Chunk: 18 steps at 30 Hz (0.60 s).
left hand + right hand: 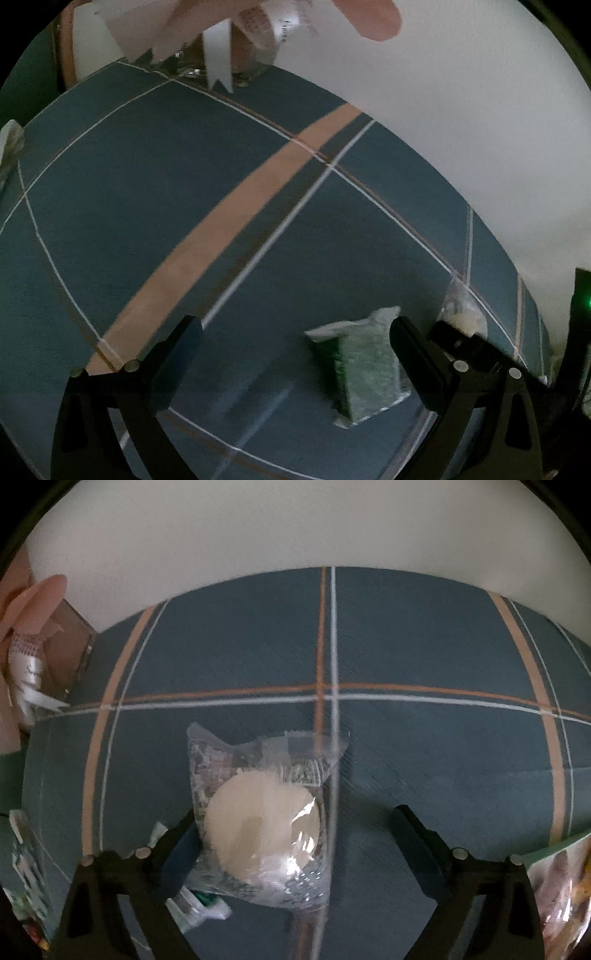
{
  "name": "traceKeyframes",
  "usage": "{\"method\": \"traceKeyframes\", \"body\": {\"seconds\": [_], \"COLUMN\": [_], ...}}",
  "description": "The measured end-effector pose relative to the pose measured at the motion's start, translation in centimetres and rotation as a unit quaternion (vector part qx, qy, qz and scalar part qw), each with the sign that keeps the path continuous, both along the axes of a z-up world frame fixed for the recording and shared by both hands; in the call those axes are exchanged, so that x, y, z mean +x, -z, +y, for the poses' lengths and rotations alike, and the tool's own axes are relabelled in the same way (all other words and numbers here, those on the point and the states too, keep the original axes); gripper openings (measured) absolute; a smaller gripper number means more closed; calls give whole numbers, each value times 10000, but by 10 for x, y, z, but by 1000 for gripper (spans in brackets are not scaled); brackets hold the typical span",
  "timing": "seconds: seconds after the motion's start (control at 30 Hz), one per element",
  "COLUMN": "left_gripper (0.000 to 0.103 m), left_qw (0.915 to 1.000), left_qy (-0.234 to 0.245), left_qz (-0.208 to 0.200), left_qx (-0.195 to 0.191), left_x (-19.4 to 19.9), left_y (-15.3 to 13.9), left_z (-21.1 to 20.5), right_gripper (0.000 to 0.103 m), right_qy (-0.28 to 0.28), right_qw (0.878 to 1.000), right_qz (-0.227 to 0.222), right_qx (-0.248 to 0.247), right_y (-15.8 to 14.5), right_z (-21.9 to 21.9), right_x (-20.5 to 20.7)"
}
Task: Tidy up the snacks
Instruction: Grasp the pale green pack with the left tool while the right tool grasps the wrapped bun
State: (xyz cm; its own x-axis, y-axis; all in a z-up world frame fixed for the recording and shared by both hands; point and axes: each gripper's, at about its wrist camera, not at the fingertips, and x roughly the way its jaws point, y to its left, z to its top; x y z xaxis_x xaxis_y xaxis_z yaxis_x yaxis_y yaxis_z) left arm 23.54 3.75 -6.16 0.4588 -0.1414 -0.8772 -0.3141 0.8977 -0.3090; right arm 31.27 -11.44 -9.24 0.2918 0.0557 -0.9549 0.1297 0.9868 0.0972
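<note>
In the left wrist view my left gripper [295, 354] is open and empty above the blue plaid tablecloth [147, 206]. A green and silver snack packet [362, 369] lies just inside its right finger [417, 365]. The other gripper's black finger and a clear wrapped snack [461, 314] show to the right. In the right wrist view my right gripper [291, 845] is open over a clear packet holding a round pale cake [262, 823]. The packet lies between the fingers, close to the left finger [177, 853]. A green and white packet [203, 908] lies under that finger.
A white wall [258, 535] backs the table. A glass vase with white ribbon and pink paper [221, 55] stands at the far edge; it also shows in the right wrist view [26, 657]. More snack packets lie at the left [26, 875] and right [557, 890] edges.
</note>
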Motion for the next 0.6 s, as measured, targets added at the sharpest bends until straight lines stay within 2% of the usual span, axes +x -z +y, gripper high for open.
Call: {"method": "traceKeyframes", "body": {"seconds": [0.3, 0.5, 0.6], "left_gripper": [101, 101, 101], "left_qw": [9991, 9980, 9975], "left_qy": [416, 618, 683], "left_qz": [80, 161, 165], "left_qx": [-1, 20, 72], "left_x": [9, 11, 11], "left_y": [5, 11, 12], "left_z": [-26, -41, -48], "right_gripper": [87, 80, 74], "right_qy": [-357, -397, -462], "right_qw": [9989, 9983, 9975], "right_qz": [-43, -15, -30], "right_qx": [-290, -433, -531], "right_y": [2, 8, 10], "right_z": [-11, -23, -25], "right_x": [-13, -18, -19]}}
